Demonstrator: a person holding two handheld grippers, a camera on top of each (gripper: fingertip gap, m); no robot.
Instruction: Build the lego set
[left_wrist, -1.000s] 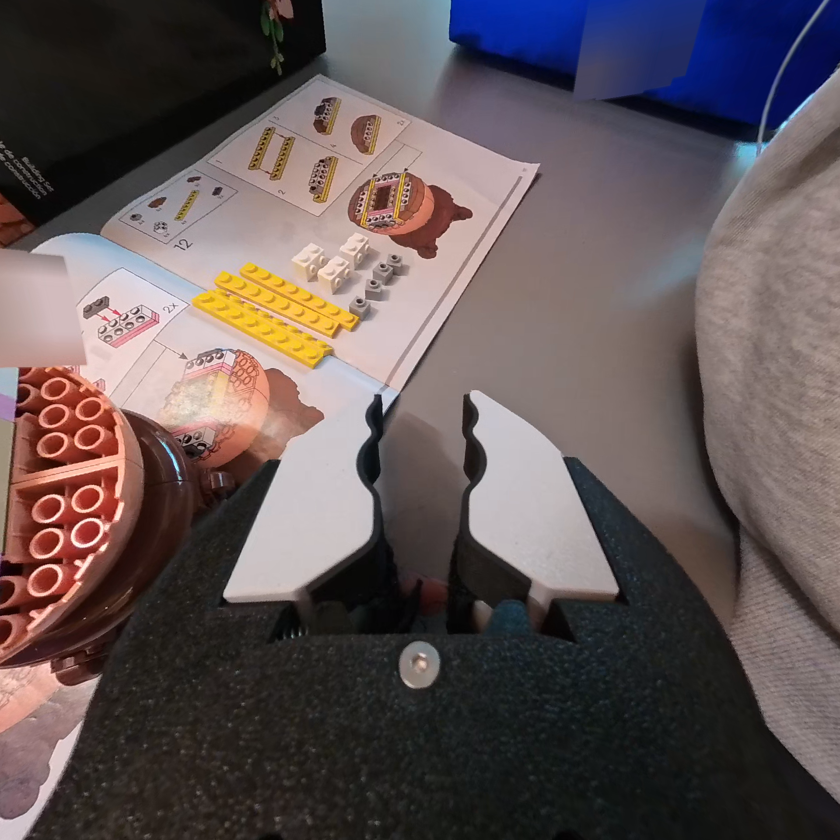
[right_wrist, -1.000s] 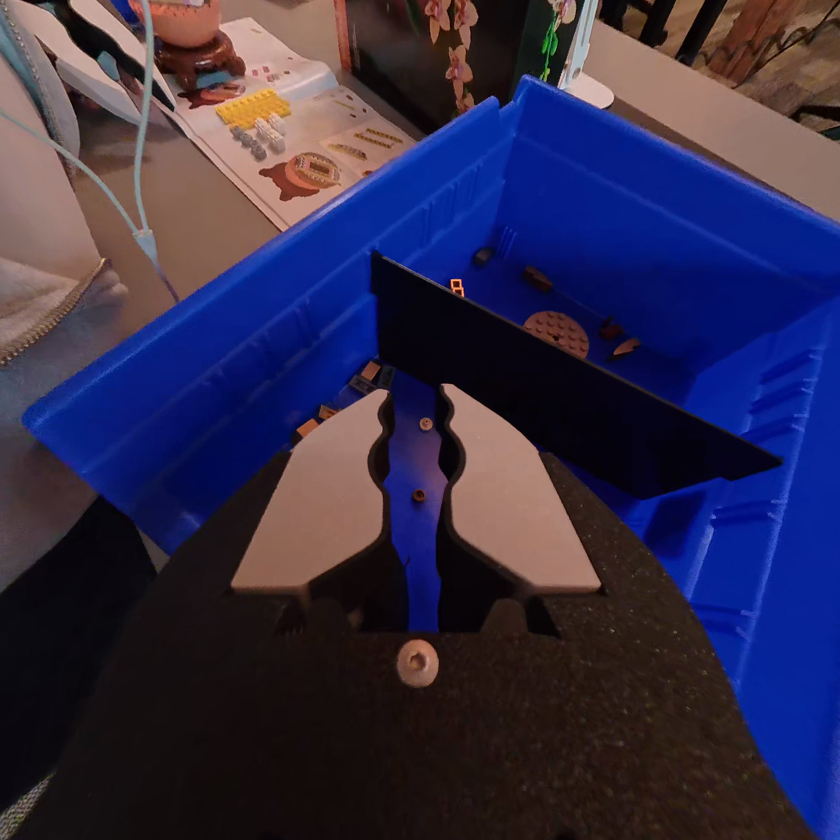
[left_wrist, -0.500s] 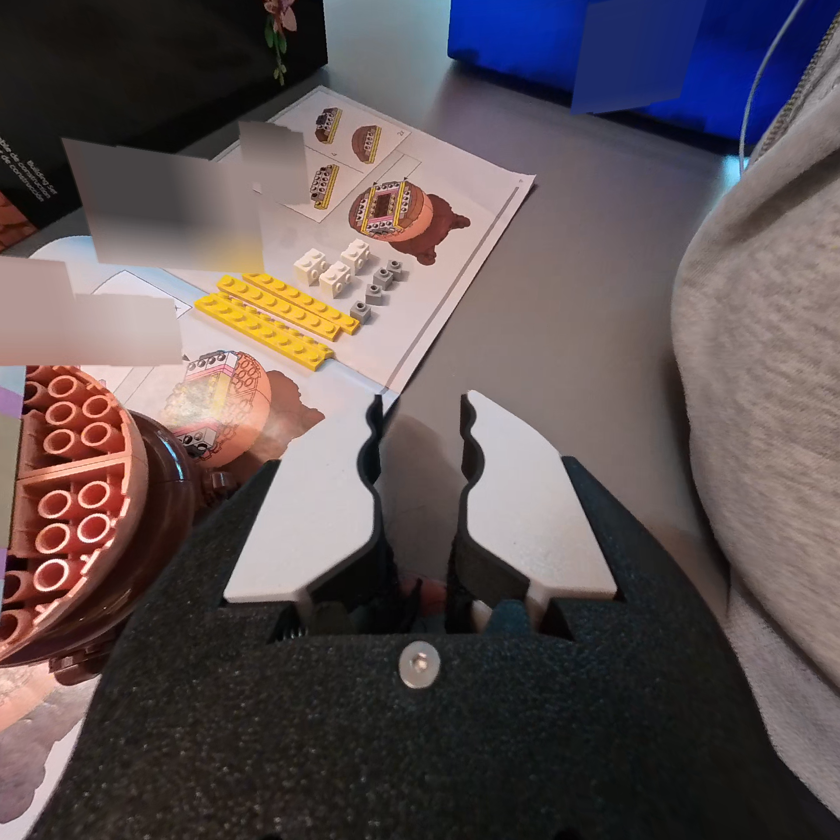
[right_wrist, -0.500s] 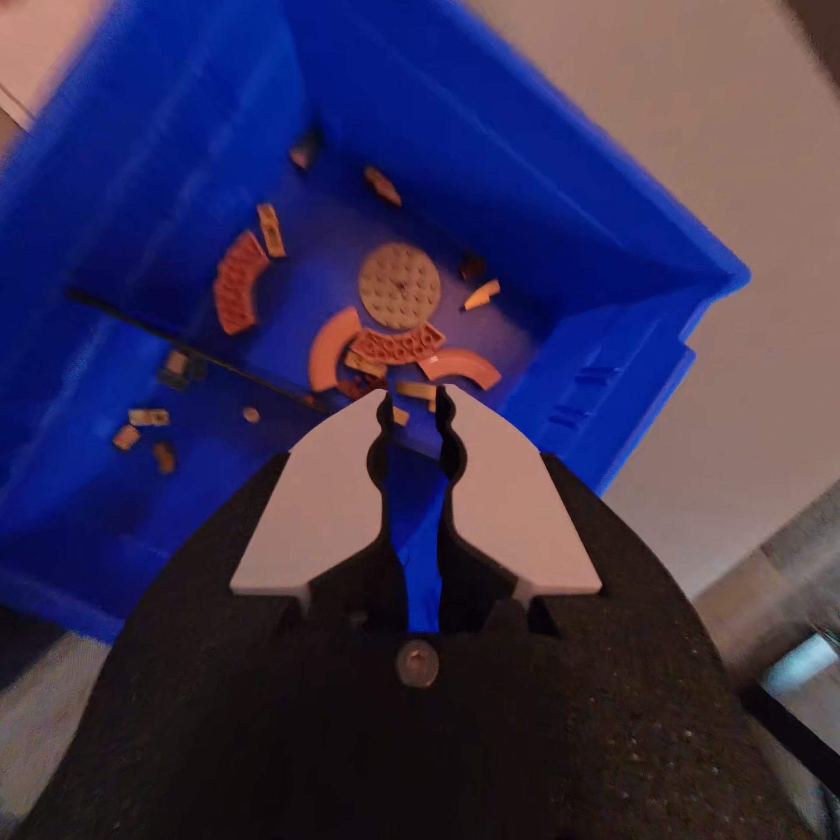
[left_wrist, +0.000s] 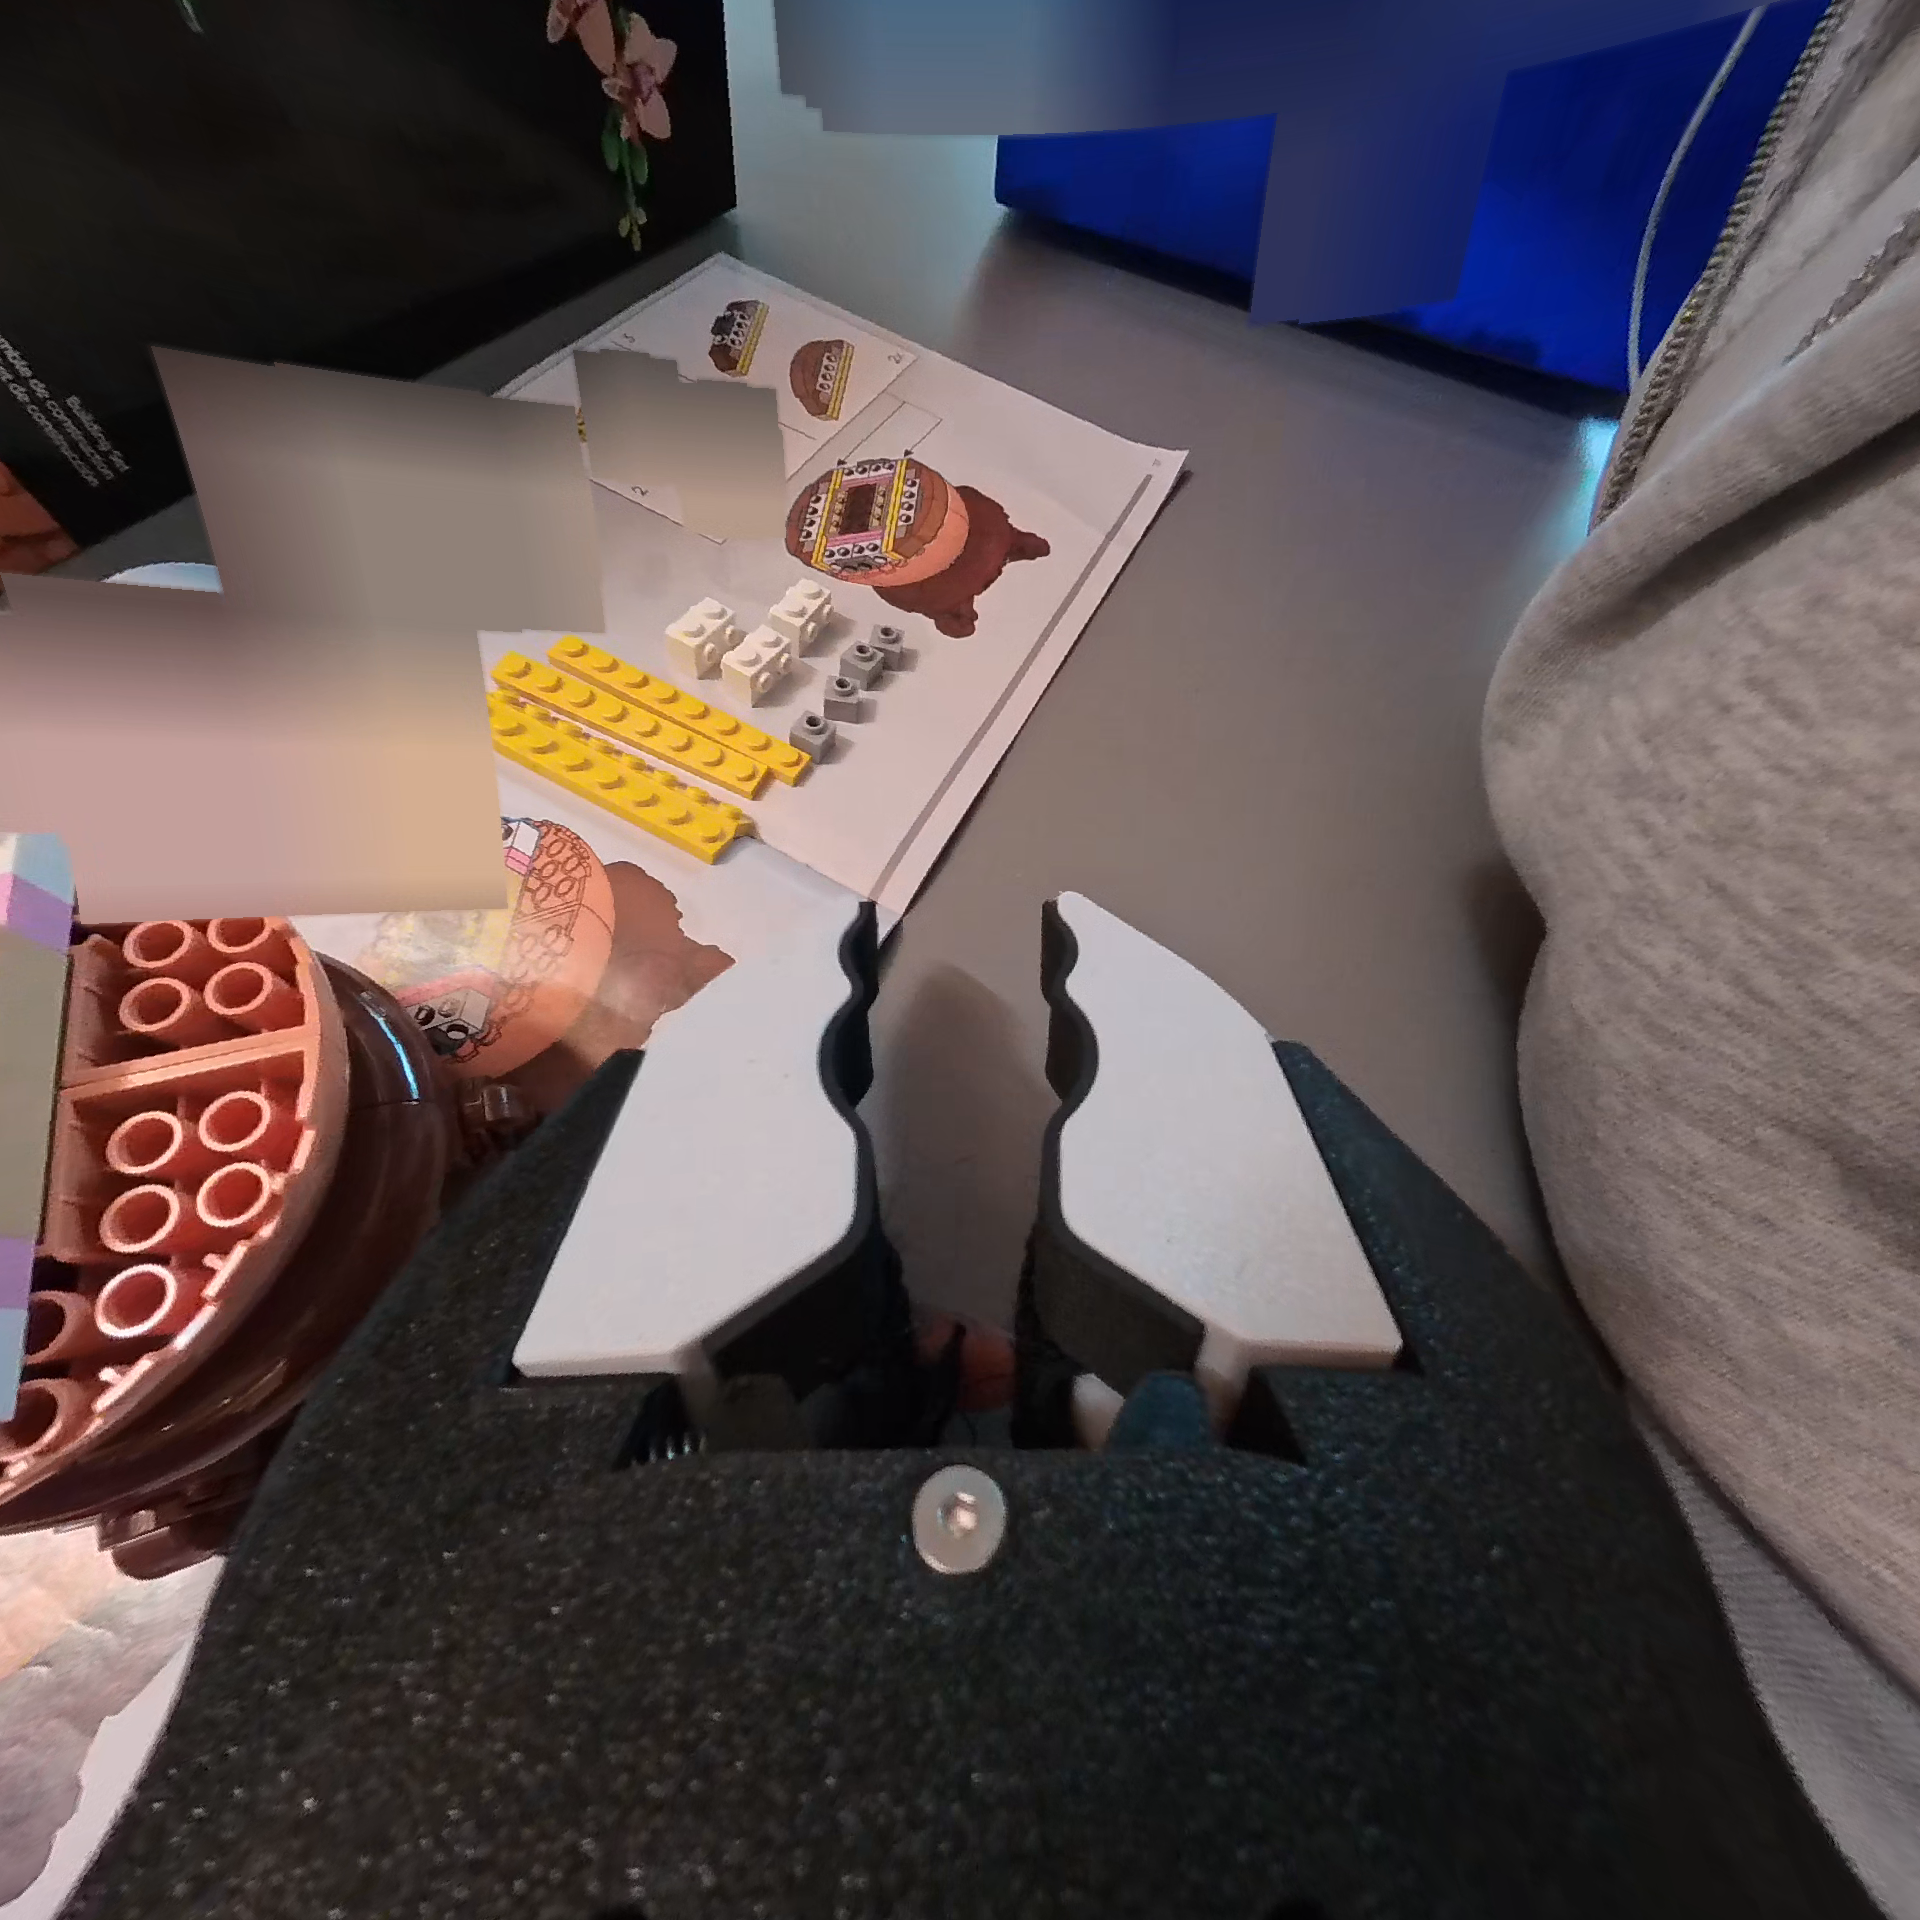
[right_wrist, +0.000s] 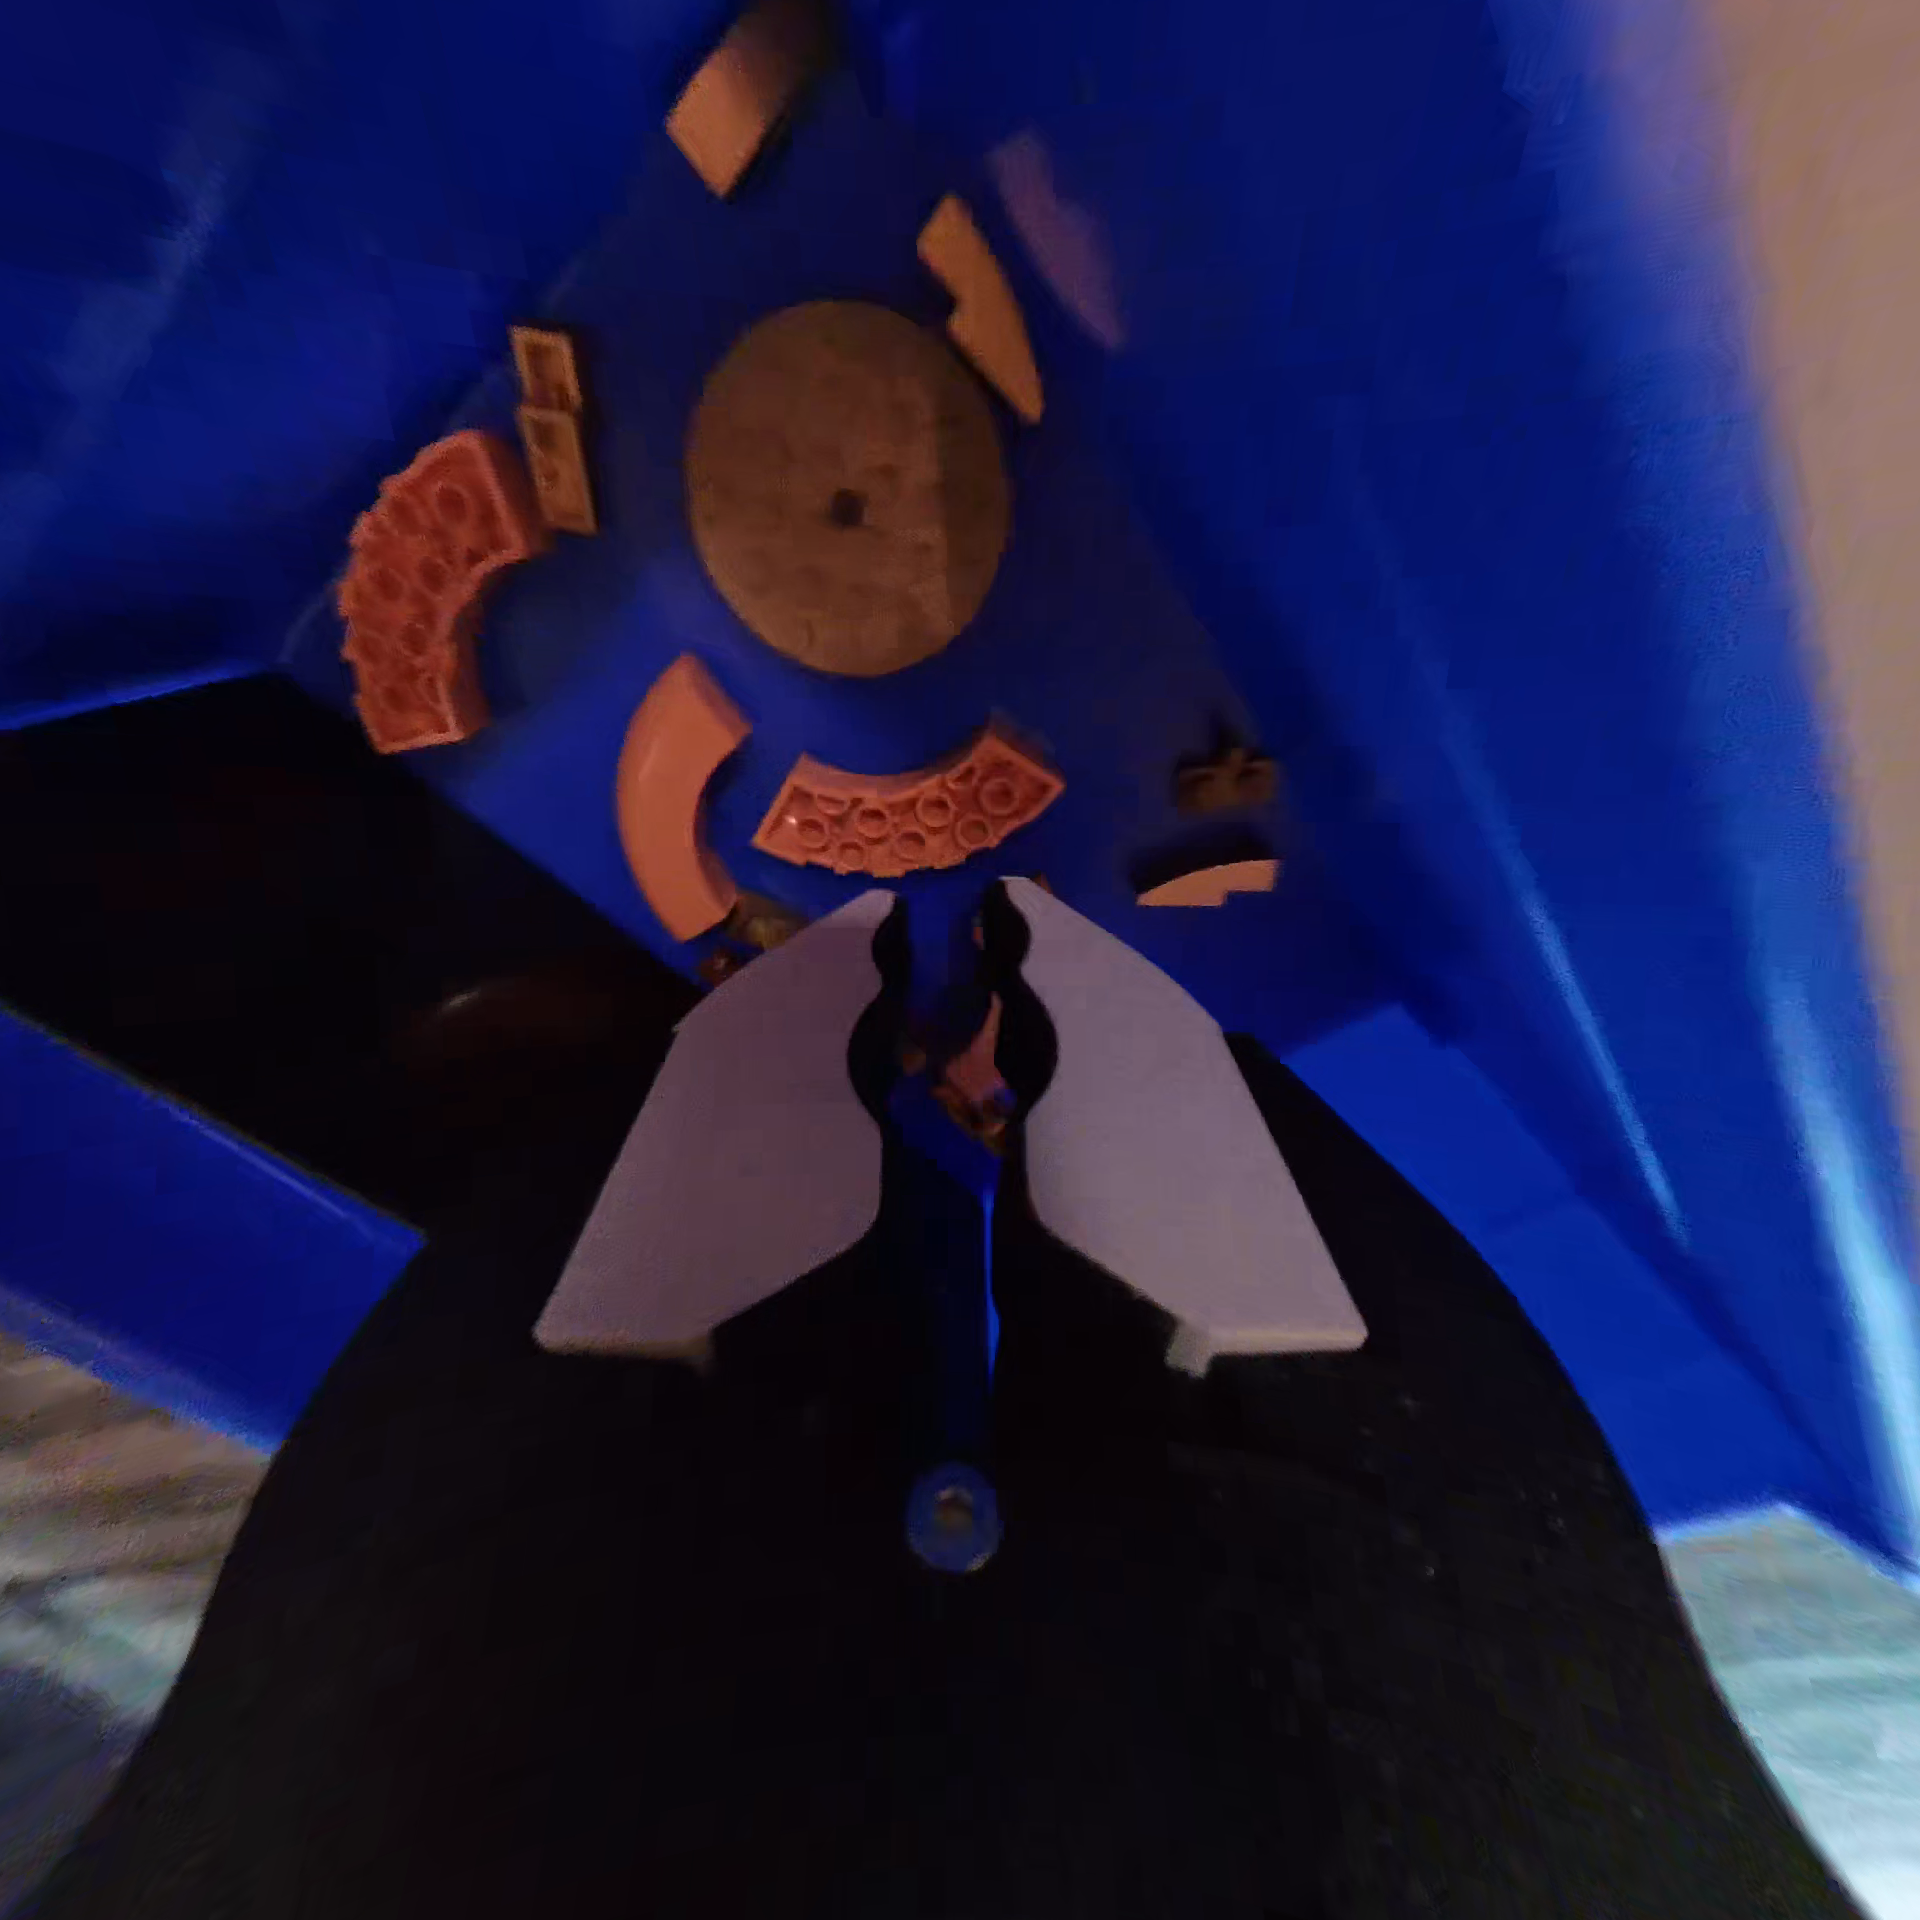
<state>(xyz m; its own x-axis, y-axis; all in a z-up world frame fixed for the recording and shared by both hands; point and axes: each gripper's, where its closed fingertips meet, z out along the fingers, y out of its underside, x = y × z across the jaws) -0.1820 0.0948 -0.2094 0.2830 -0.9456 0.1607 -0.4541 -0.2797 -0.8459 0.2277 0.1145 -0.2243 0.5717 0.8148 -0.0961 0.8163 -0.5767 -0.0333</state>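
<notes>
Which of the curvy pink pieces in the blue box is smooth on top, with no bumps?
The smooth curved piece, just left of the right gripper's tips. The two other arcs, one far left and one beside it, show round bumps.

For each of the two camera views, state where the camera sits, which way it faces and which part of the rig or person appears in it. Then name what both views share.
Left wrist view: sits on the left gripper, faces forward and down over the table at the instruction booklet with yellow plates; a grey sleeve shows at right.
Right wrist view: sits on the right gripper, faces steeply down into the blue bin at a round plate and curved pieces; only its own fingers show.
Shared: the blue bin, which appears far off in the left view.
</notes>
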